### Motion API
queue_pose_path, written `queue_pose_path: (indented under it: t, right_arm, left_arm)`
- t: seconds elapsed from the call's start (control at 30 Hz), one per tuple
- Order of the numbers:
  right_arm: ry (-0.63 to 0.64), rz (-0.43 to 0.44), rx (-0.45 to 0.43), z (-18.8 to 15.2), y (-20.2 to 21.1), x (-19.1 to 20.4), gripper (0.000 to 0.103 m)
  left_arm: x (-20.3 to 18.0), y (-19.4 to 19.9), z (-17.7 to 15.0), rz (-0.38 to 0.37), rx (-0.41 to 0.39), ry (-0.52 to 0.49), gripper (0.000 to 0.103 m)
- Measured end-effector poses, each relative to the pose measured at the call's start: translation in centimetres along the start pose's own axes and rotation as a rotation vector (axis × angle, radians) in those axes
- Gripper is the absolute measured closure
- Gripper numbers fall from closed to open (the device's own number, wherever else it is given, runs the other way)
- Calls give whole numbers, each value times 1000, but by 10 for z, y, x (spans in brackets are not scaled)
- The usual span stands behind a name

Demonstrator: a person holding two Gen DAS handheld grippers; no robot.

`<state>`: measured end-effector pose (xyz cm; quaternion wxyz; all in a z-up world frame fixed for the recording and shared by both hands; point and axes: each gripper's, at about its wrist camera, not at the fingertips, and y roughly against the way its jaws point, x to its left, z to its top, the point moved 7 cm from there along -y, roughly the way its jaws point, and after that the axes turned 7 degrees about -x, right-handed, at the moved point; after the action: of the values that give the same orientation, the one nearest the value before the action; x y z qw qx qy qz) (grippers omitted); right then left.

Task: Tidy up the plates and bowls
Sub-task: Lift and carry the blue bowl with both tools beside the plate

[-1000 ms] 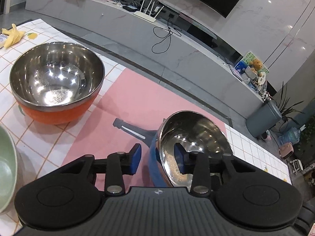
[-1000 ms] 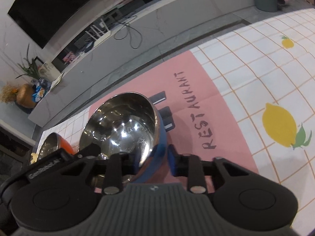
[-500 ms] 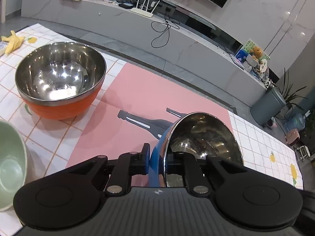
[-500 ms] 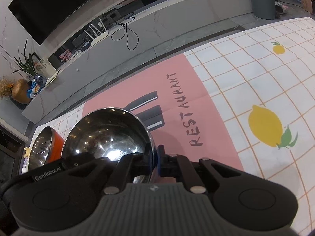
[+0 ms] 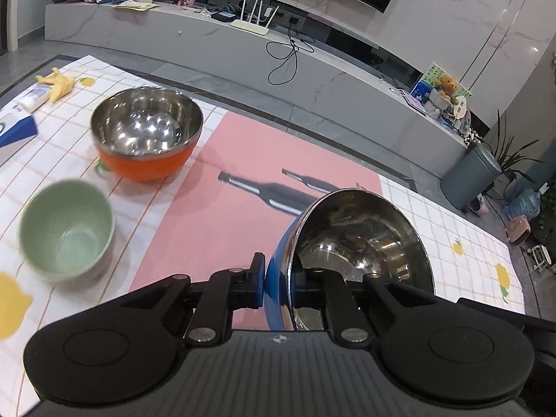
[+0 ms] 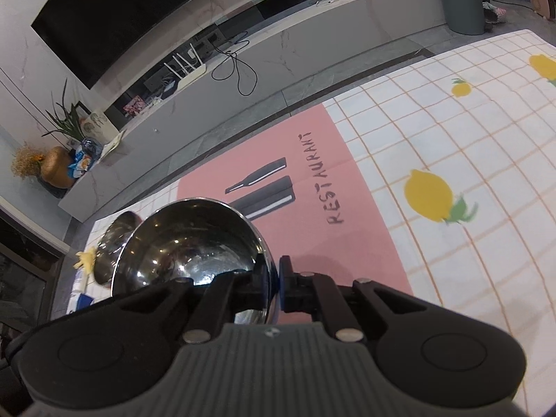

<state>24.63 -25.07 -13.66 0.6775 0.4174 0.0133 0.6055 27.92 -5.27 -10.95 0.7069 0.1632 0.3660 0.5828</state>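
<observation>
A blue bowl with a steel inside (image 5: 361, 243) is held off the table by both grippers. My left gripper (image 5: 278, 285) is shut on its left rim, one finger inside and one outside. My right gripper (image 6: 272, 288) is shut on its right rim; the bowl (image 6: 194, 239) fills the left of that view. An orange bowl with a steel inside (image 5: 147, 132) stands upright on the cloth at the far left; it also shows in the right wrist view (image 6: 114, 243). A small green bowl (image 5: 66, 229) stands nearer, at the left.
The table has a checked lemon cloth (image 6: 469, 160) with a pink placemat (image 5: 222, 215) in the middle. A blue-and-white box (image 5: 14, 125), a white tube and a yellow claw-shaped item (image 5: 57, 83) lie at the far left corner. A grey TV bench (image 5: 312, 69) runs behind the table.
Both grippers closed on the blue bowl's rim and have lifted it up and back from the table. The orange and green bowls now look farther away.
</observation>
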Motion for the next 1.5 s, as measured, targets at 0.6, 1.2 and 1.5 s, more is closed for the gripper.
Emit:
queue_pose_path:
  t: [0.6, 1.2, 1.5]
  right_arm:
    - [-207, 82, -14, -60, 121, -63, 93]
    - [-277, -16, -29, -80, 120, -117, 89]
    - [-290, -39, 10, -89, 109, -125, 88]
  left_arm:
    - [-26, 73, -70, -43, 8, 10, 88]
    - [-28, 35, -120, -60, 152, 120, 88]
    - [-20, 27, -137, -34, 206, 137, 88]
